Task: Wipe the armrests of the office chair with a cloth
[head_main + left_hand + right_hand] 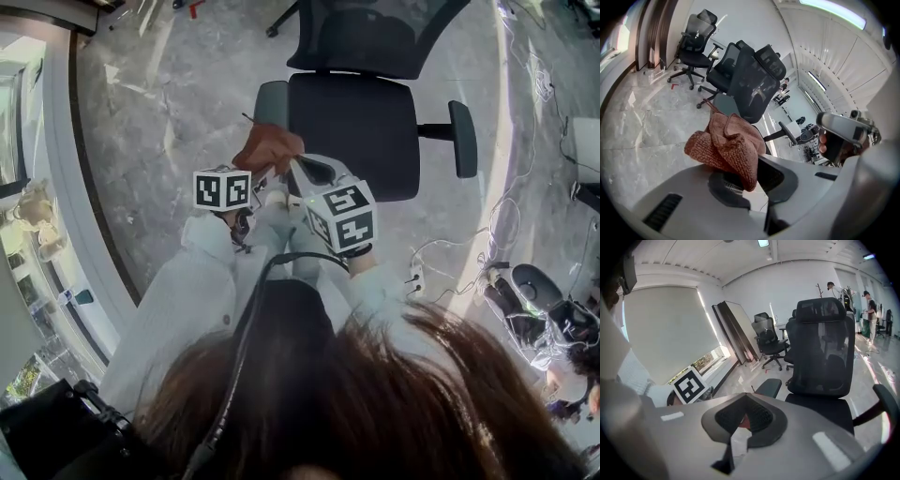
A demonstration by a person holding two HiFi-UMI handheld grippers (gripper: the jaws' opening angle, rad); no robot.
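Observation:
A black office chair [352, 127] stands in front of me, with a grey left armrest [272, 101] and a dark right armrest [462, 138]. My left gripper [269, 171] is shut on a crumpled reddish-brown cloth [267, 148], which hangs just short of the left armrest. In the left gripper view the cloth [726, 147] bunches out of the jaws, the armrest [723, 102] beyond it. My right gripper [305, 169] is close beside the left one, shut and holding nothing. In the right gripper view its jaws [745, 416] point at the chair [820, 352] and the left armrest [769, 386].
White cables and a power strip [417, 277] lie on the marble floor to the chair's right. Other office chairs [693, 44] stand farther back. A window wall [37, 187] runs along the left. People [869, 310] stand far off.

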